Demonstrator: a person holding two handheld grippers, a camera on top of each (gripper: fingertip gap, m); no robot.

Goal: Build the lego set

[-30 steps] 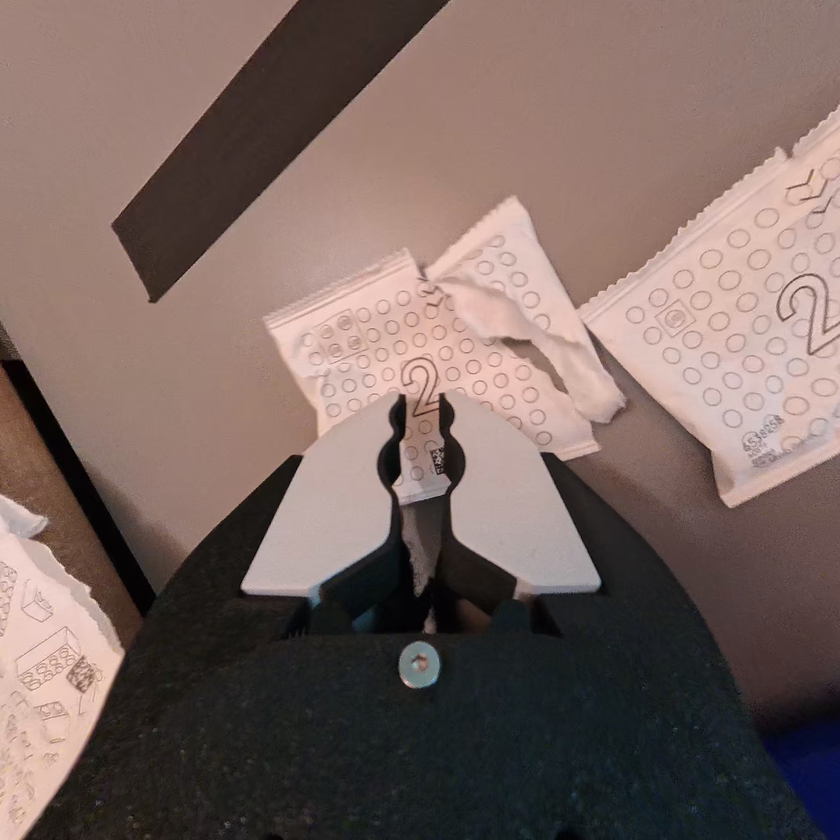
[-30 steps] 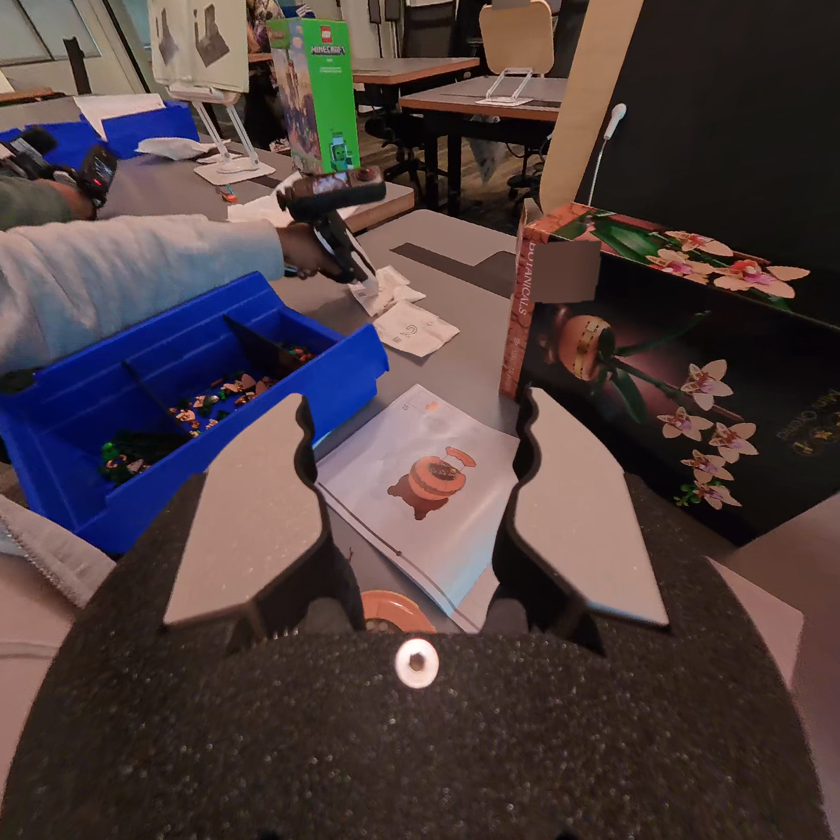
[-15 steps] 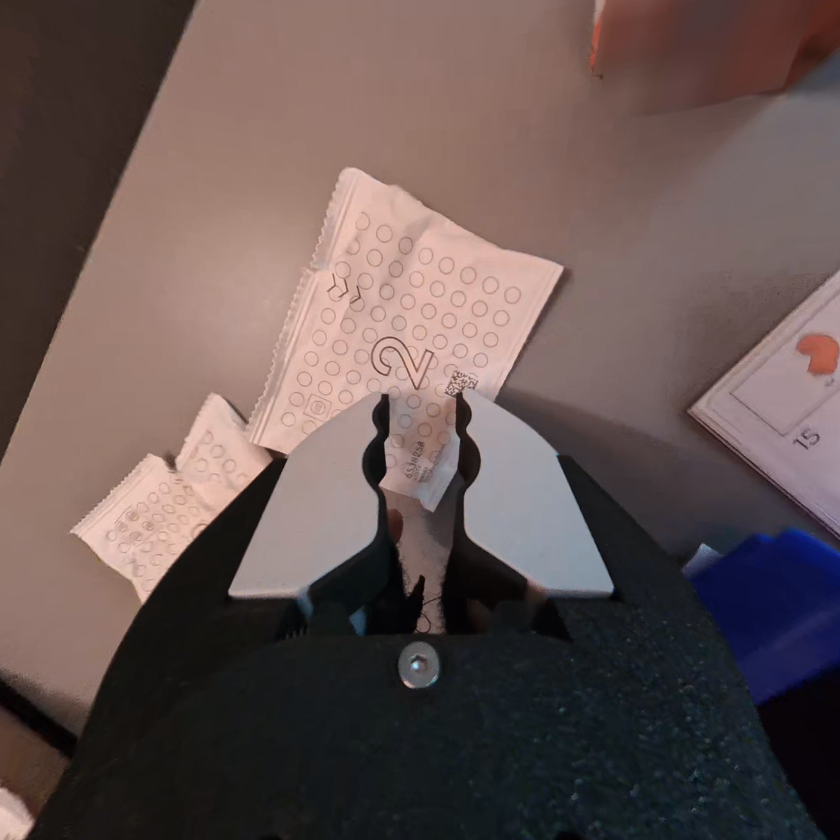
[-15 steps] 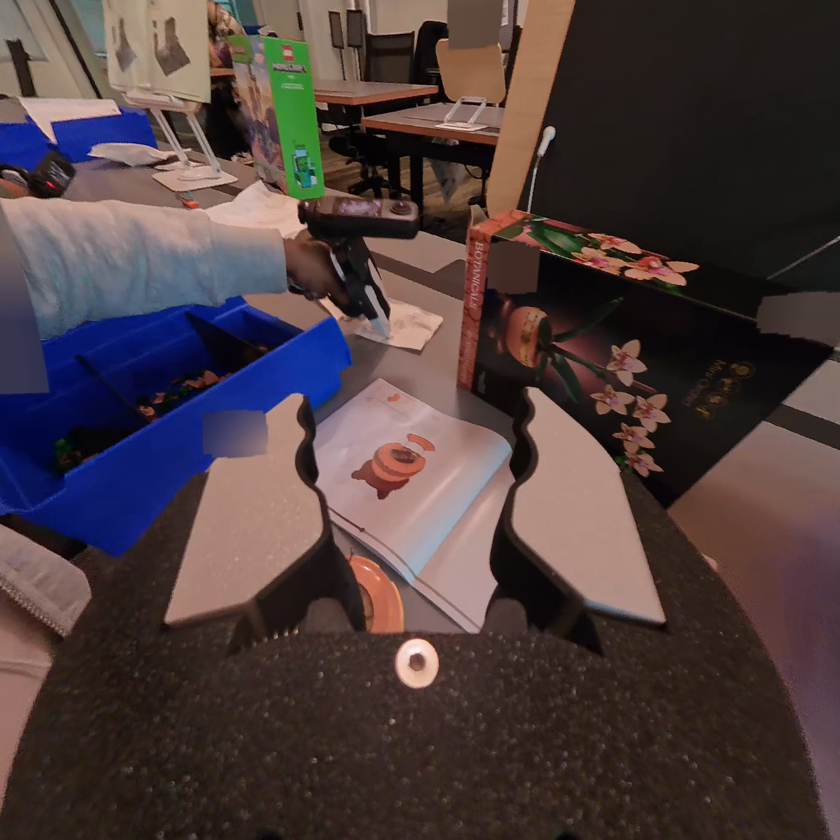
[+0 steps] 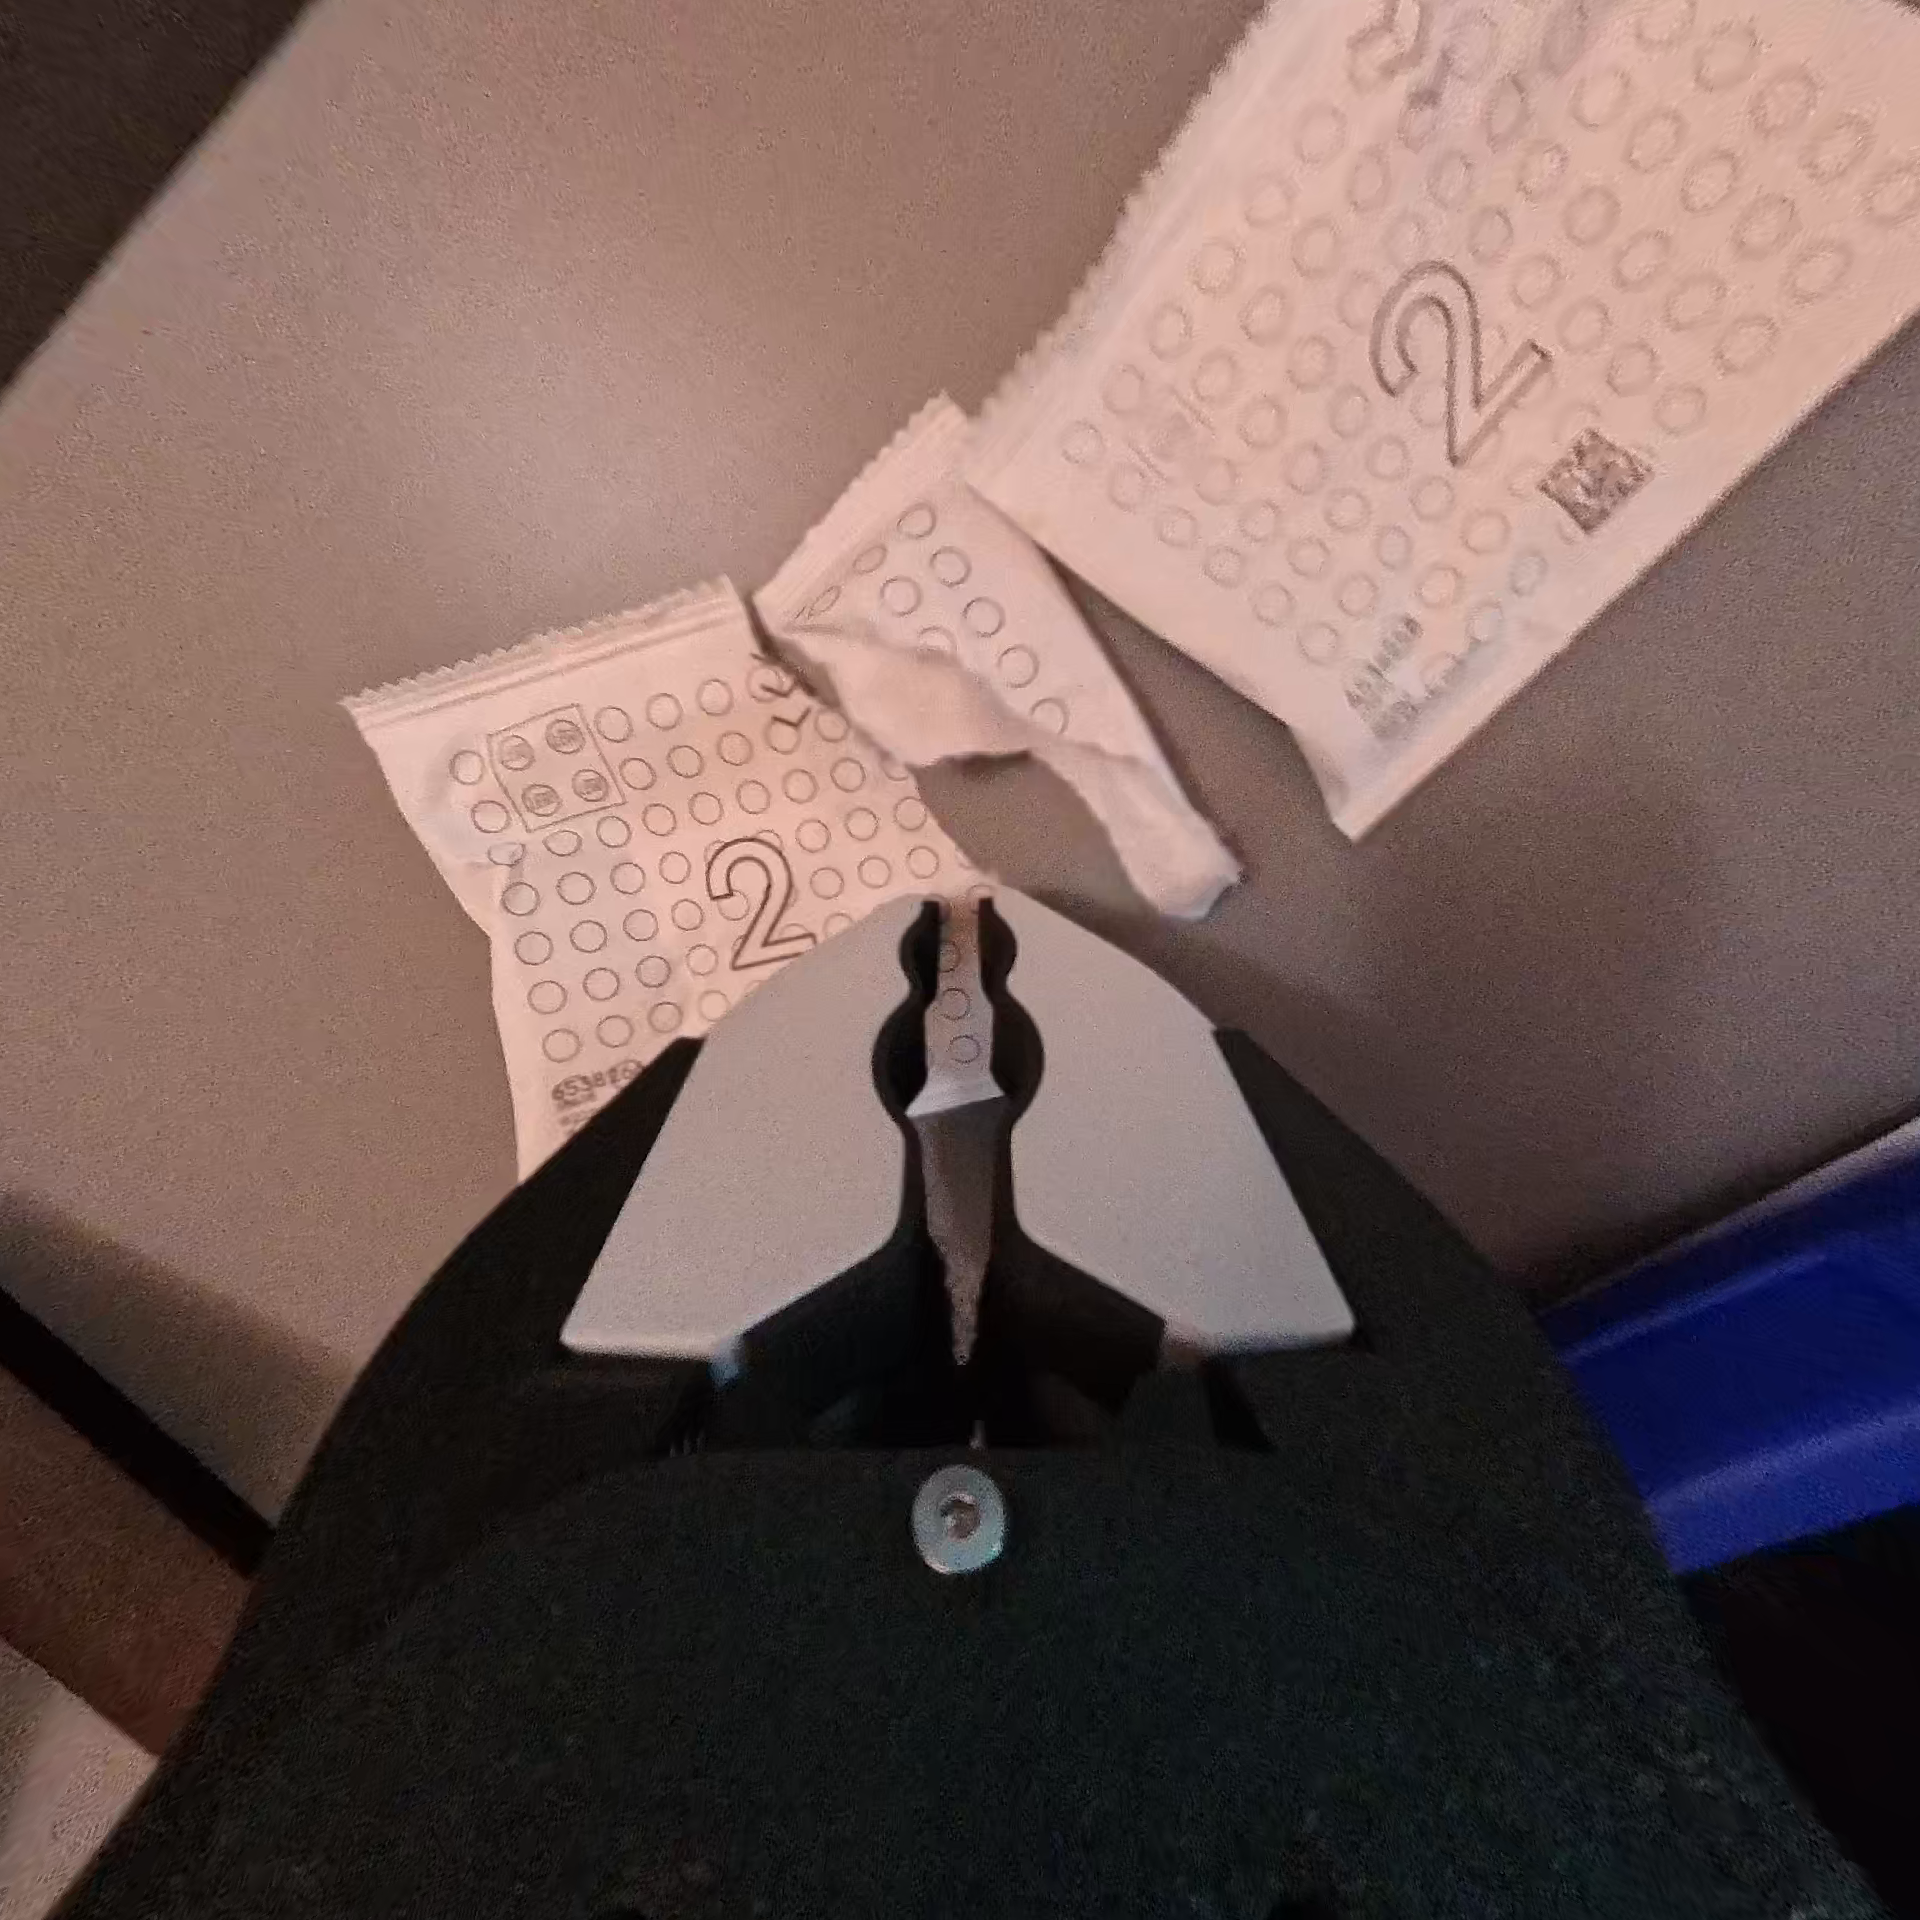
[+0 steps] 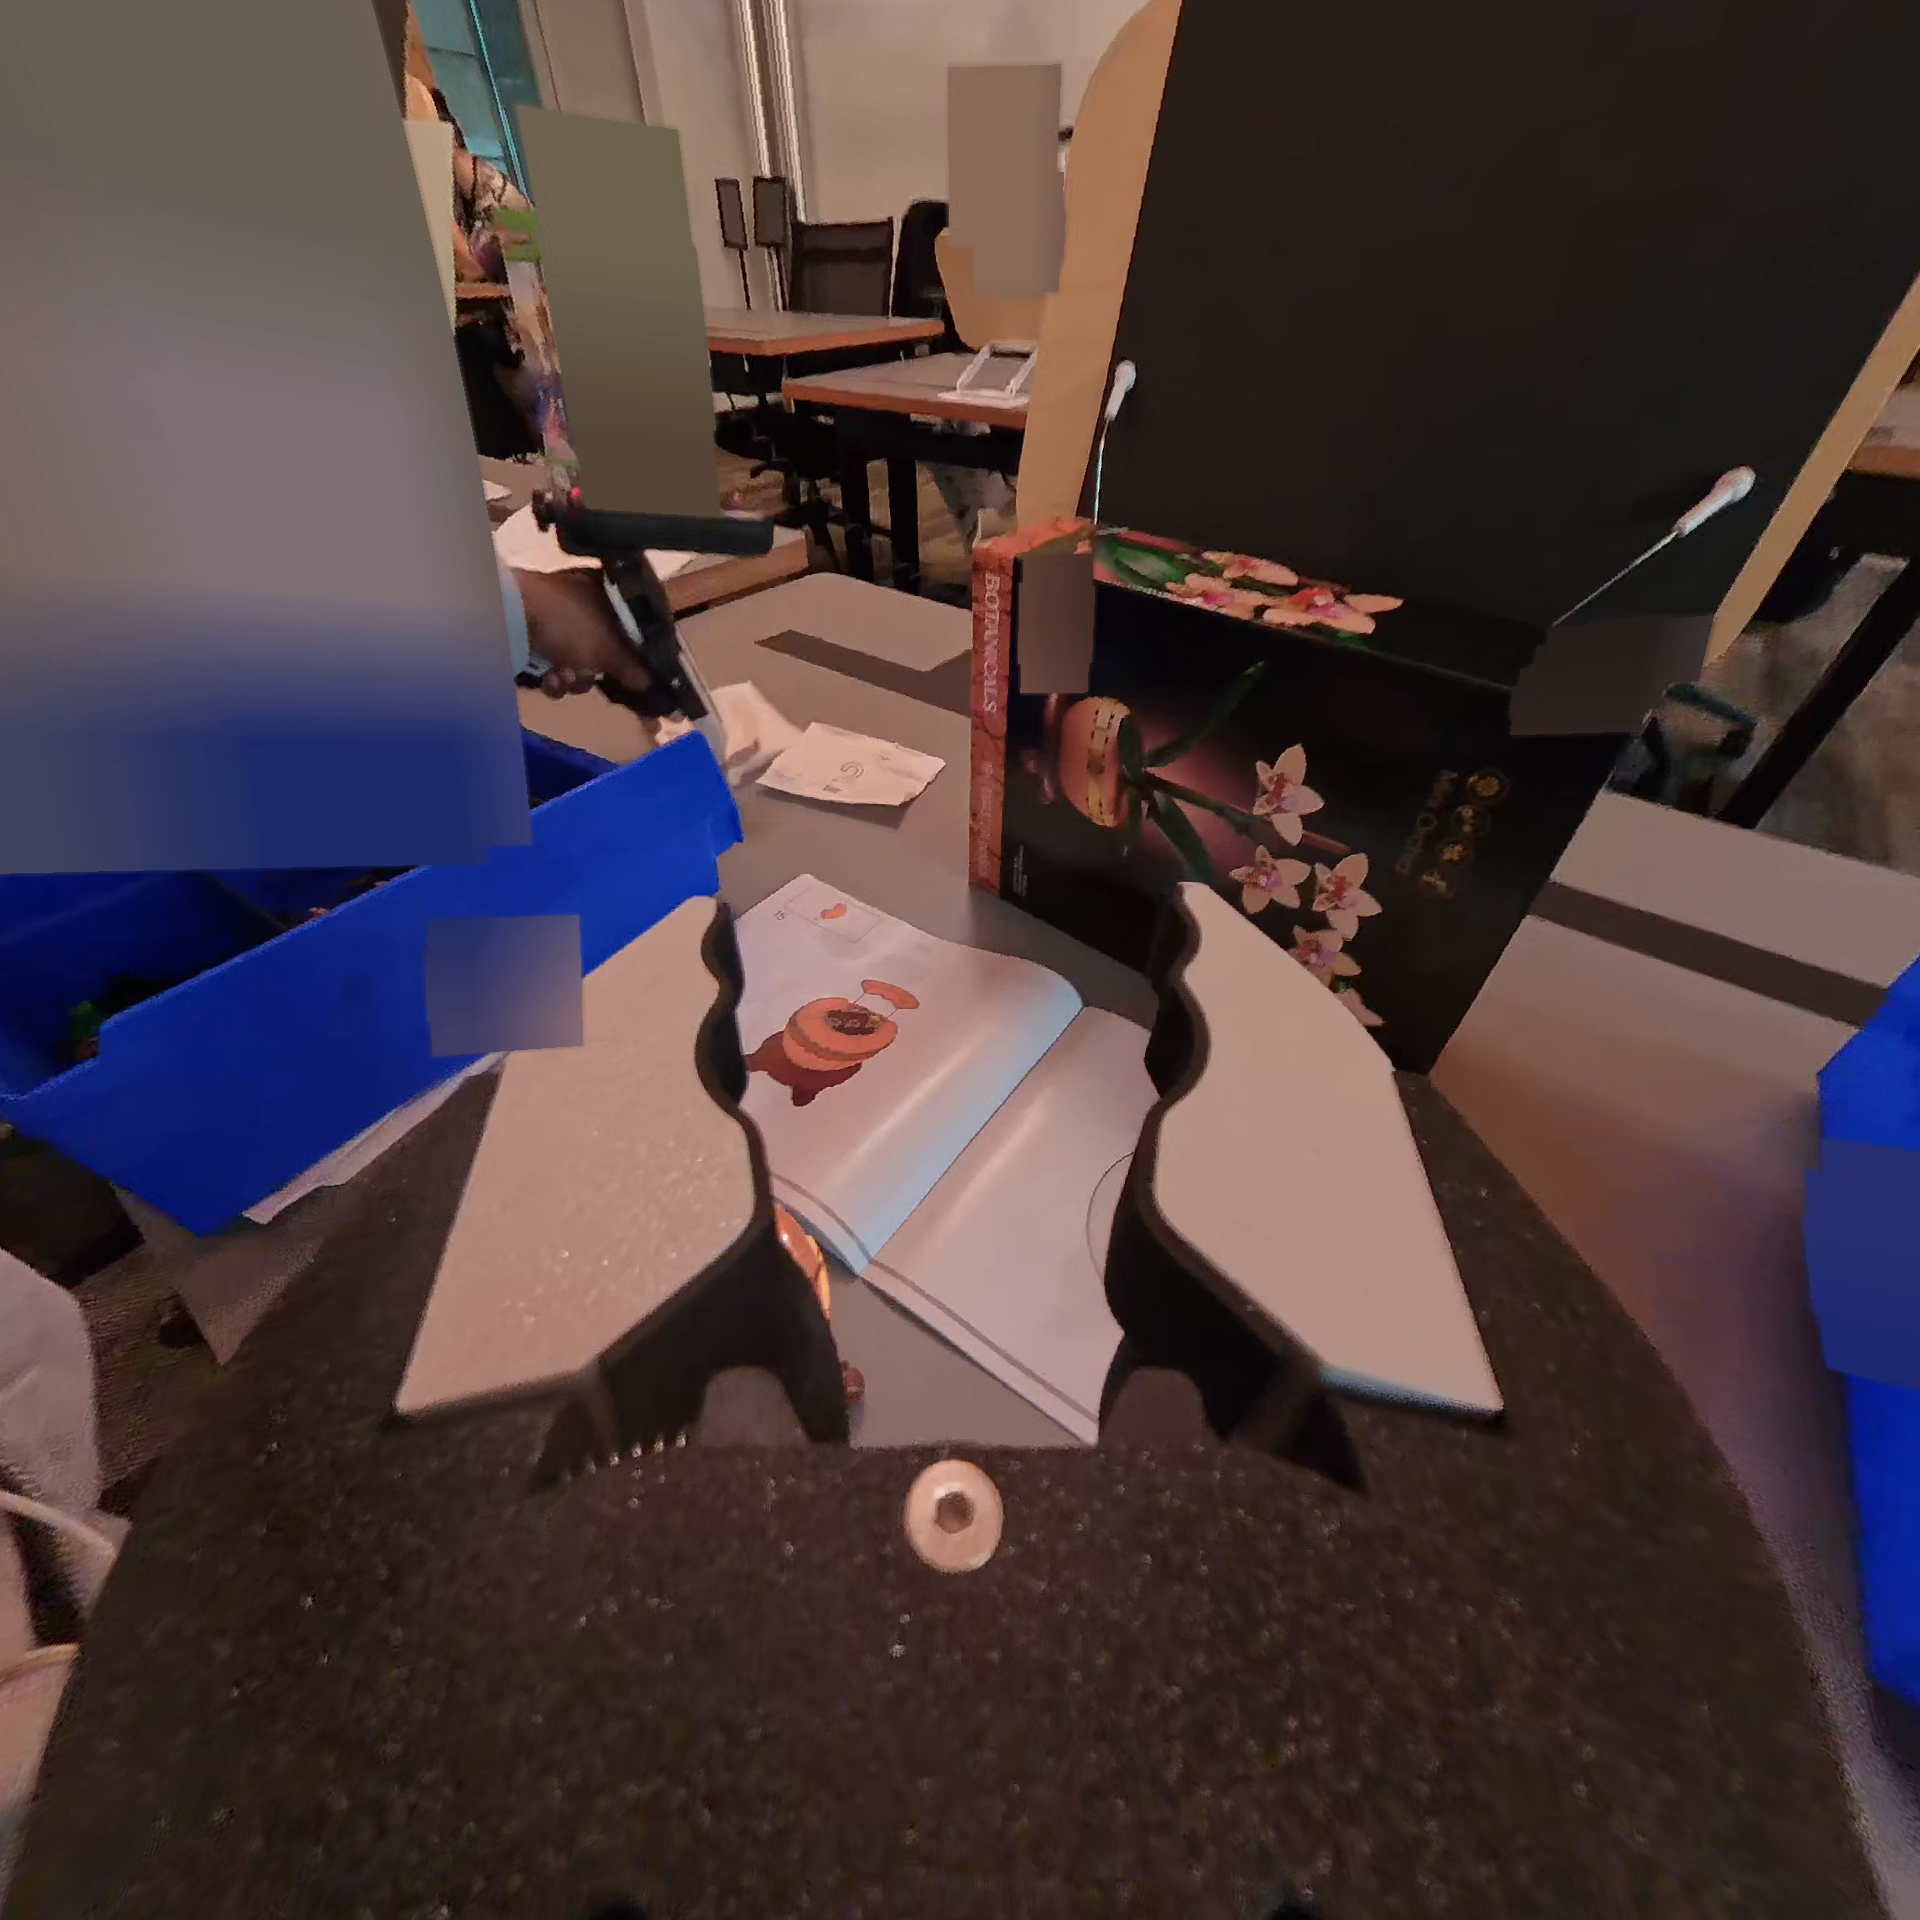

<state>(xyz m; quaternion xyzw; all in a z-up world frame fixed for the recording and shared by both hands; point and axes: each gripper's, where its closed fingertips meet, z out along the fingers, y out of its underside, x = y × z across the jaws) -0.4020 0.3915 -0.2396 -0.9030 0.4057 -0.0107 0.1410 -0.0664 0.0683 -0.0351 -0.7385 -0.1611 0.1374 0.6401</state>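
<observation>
Left tool (image 5: 961, 914) angled down, pinching torn paper bag (image 5: 665, 862), right tool (image 6: 945, 997) spread, level above booklet (image 6: 935, 1081)

Background, right wrist view: wooden-topped tables (image 6: 831, 332) behind the grey desk (image 6: 862, 623); dark office chairs (image 6: 842, 265); tall black panel (image 6: 1455, 260) with tan edge, upright.

White paper bags (image 5: 665, 831) printed with grey circles — blue bin (image 6: 312, 1018), grey table (image 5: 364, 416).
</observation>
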